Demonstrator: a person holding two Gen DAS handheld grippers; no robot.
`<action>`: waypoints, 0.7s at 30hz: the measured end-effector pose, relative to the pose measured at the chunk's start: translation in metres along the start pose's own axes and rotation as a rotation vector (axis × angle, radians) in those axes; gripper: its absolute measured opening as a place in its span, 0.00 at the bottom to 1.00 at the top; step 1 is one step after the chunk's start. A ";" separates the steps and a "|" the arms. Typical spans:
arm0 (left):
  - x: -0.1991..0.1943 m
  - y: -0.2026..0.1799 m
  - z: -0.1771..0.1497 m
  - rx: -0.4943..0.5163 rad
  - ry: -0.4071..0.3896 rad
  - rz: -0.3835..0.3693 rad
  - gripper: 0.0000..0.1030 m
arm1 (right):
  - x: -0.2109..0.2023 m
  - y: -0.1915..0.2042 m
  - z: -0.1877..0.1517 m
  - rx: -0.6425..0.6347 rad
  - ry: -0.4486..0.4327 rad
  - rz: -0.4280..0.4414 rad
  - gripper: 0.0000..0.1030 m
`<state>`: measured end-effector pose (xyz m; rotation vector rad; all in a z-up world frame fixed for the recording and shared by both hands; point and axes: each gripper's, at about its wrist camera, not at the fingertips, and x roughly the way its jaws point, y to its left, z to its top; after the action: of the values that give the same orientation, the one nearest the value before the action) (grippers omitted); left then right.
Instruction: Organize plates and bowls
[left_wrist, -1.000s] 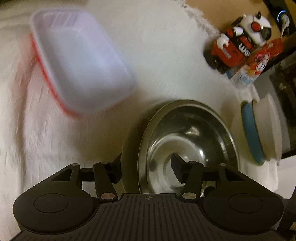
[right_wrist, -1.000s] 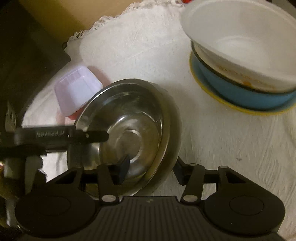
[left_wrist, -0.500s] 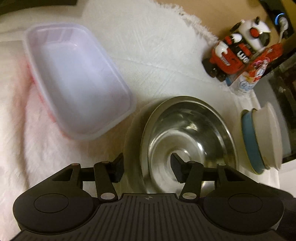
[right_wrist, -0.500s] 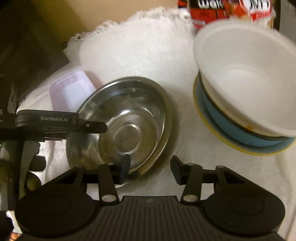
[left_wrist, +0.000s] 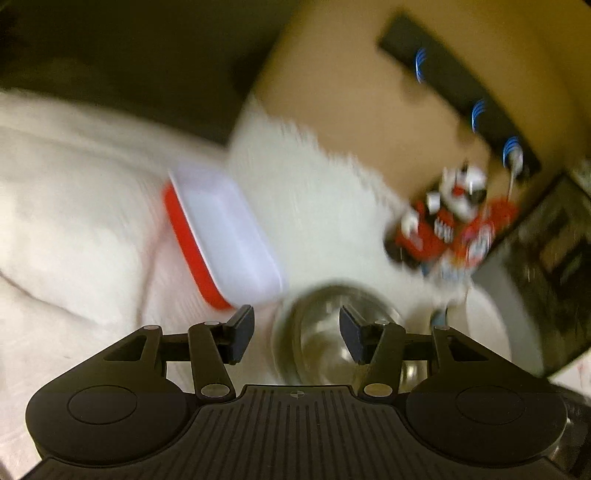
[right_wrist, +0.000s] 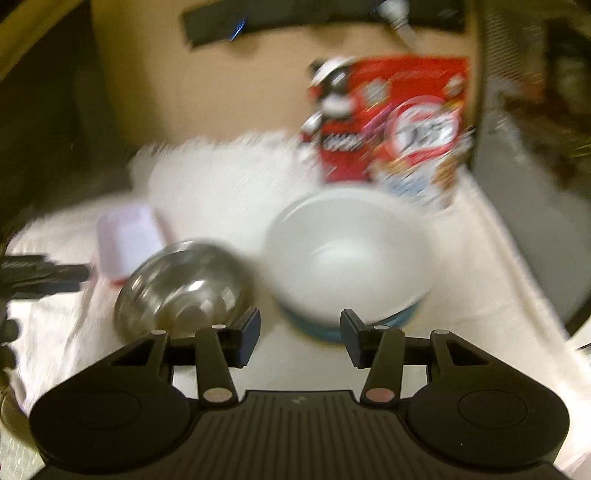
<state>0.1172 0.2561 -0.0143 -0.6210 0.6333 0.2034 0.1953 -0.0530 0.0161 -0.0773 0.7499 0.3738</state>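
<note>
- Risk: both views are smearing badly, so judging range to the dishes is getting unreliable; a blind descent could be clipping the steel bowl (right_wrist: 181, 284) rim and sending it skidding across the white cloth (right_wrist: 480, 280).
- Risk: the white bowl (right_wrist: 347, 251) is sitting nested on a blue bowl (right_wrist: 314, 326); a one-sided pinch on the top rim is likely tipping the pair.
- Risk: the cereal box (right_wrist: 399, 122) and toy figure (left_wrist: 443, 221) are standing just behind the stack, so an overshoot could be knocking them over.
- Left tongs (left_wrist: 297, 334): gaping moderately, gripping nothing, hanging over the steel bowl.
- Right tongs (right_wrist: 299, 338): parted, empty, hanging between steel bowl and stack.
- Clear plastic container (left_wrist: 225, 236) on its red lid (left_wrist: 188, 251) is lying just left of the steel bowl.
</note>
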 end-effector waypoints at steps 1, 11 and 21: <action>-0.011 -0.002 0.002 -0.007 -0.035 0.029 0.53 | -0.006 -0.013 0.003 0.004 -0.026 -0.004 0.47; -0.073 -0.018 0.008 -0.010 -0.280 0.268 0.44 | -0.021 -0.133 0.018 0.057 -0.126 -0.150 0.50; -0.120 0.012 0.010 -0.116 -0.420 0.247 0.38 | -0.014 -0.159 0.028 0.038 -0.148 -0.146 0.51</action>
<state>0.0225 0.2728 0.0597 -0.5873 0.2901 0.5884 0.2611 -0.2001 0.0355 -0.0673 0.6012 0.2228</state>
